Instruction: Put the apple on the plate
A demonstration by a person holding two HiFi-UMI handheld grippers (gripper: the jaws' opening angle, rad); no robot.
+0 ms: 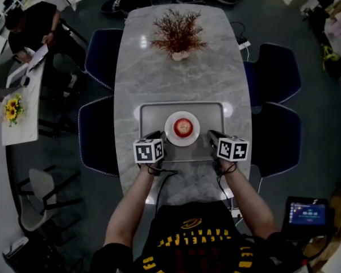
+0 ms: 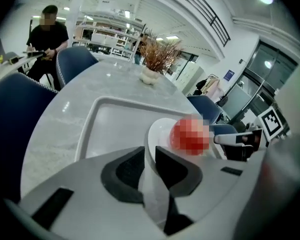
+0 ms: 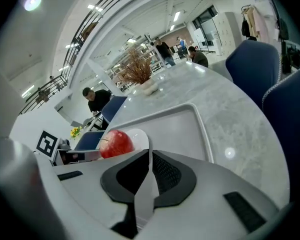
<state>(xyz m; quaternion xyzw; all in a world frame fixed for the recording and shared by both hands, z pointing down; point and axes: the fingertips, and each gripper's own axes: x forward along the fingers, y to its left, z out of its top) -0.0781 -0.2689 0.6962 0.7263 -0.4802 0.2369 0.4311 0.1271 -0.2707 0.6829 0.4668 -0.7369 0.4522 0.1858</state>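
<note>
Basically done: apple (image 1: 183,127) sits on the white plate (image 1: 170,136), roughly centred, and the plate is in the grey tray (image 1: 153,114) on the marble table (image 1: 176,78). Nothing is touching the apple.

Left gripper (image 1: 158,136) is at the tray's near-left corner, just beside the plate rim. Its own view shows the pads (image 2: 125,171) all but together, with only a thin slit between them. I see nothing clamped there; the plate rim shows beyond the tips, not in them.

Right gripper (image 1: 213,135) mirrors it at the near-right corner. Its jaws are pressed together and empty, with the apple off to its left and past the tips.

My read is that placement is complete and we're in the release/retreat step. Both tools flank the plate at about the same level.

For the next move I'd pull both grippers straight back toward the body, away from the tray. Keep them low-risk, with no sideways sweep, since both tips are near the rim. A nudge could slide the plate or roll the apple off. No re-grasp needed as far as I can judge.
</note>
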